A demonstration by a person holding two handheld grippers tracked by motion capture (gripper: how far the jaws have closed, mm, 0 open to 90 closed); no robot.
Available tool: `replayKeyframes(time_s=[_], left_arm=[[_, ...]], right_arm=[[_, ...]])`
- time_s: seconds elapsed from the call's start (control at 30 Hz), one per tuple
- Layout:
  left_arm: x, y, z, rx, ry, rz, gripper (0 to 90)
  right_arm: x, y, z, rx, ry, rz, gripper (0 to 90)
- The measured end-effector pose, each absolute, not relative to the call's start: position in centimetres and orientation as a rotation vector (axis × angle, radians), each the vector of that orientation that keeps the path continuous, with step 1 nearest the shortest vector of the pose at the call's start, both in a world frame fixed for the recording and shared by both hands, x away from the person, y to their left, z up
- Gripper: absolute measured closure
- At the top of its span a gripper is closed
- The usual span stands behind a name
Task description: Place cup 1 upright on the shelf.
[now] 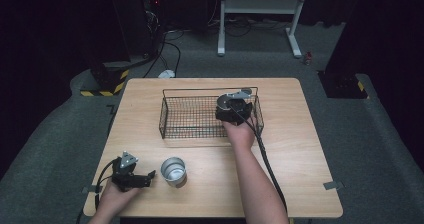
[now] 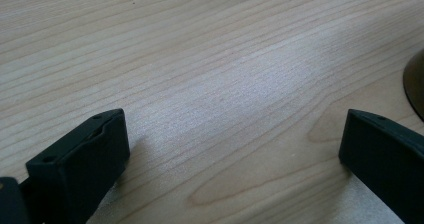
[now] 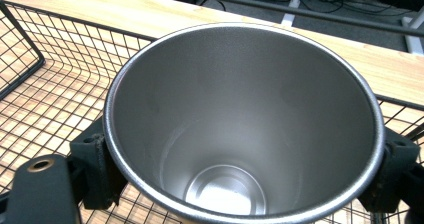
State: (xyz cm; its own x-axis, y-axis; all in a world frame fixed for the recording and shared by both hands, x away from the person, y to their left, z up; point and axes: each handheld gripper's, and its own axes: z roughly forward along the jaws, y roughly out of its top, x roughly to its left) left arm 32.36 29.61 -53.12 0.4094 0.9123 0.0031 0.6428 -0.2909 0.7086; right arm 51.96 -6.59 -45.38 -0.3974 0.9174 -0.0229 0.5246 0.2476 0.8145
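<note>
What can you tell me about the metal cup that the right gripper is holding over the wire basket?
The metal cup is a plain, brushed steel tumbler with a thin rolled rim and walls tapering down to a round, ridged bottom. It is empty, with no visible dents. The right gripper has it clamped, one black jaw pressing each side just below the rim, mouth towards the camera. It sits inside the black wire basket, at its right end; whether it touches the mesh floor is hidden.

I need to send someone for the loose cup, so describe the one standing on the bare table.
On the wooden table, look at the near left part, in front of the wire basket. The steel cup stands upright beside the left gripper, ungripped, unlike the cup that the right gripper holds over the basket.
</note>
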Motion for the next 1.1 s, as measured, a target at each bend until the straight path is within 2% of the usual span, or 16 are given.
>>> replayKeyframes(time_s=[1.1], left_arm=[[32.38,29.64,-53.12,2.04,1.313,0.55,0.1]], right_arm=[[51.79,-6.79,-45.95,1.316,2.052,0.996,13.4]])
